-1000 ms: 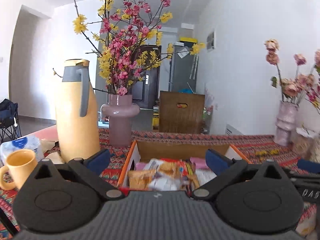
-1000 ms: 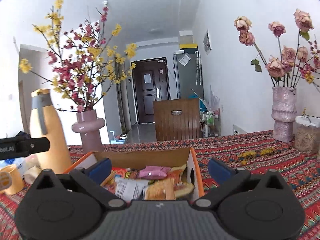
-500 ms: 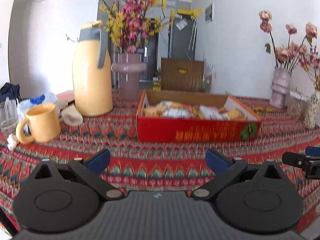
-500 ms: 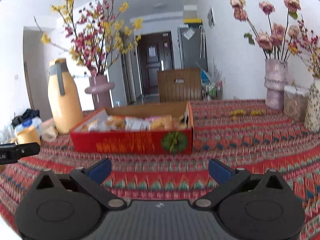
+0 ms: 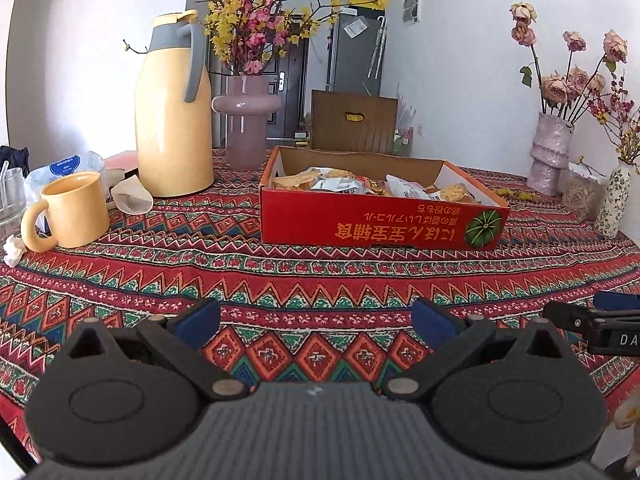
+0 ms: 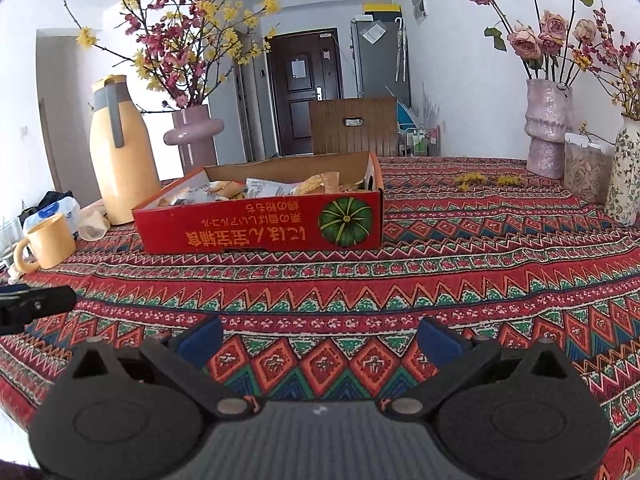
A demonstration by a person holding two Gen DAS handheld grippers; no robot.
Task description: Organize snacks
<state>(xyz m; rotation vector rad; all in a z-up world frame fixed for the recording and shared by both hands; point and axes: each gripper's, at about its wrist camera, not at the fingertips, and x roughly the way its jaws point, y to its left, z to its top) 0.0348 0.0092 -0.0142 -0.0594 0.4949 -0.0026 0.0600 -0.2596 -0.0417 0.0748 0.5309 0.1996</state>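
Note:
A red cardboard box (image 5: 380, 220) with a pumpkin picture stands on the patterned tablecloth, holding several wrapped snacks (image 5: 344, 184). It also shows in the right wrist view (image 6: 260, 228) with the snacks (image 6: 264, 190) inside. My left gripper (image 5: 316, 320) is open and empty, low over the cloth, well short of the box. My right gripper (image 6: 320, 334) is open and empty, likewise short of the box. The right gripper's tip shows at the right edge of the left wrist view (image 5: 592, 316).
A yellow thermos jug (image 5: 174, 112), a pink vase of blossoms (image 5: 246, 120) and a yellow mug (image 5: 68, 212) stand left of the box. A glass (image 5: 10, 196) and tissue pack (image 5: 68, 168) are at far left. Vases (image 6: 546, 128) and a jar (image 6: 586, 168) line the right side.
Both grippers have pulled back from above the box toward the near table edge and lowered. The box now sits farther ahead. Both stay open.

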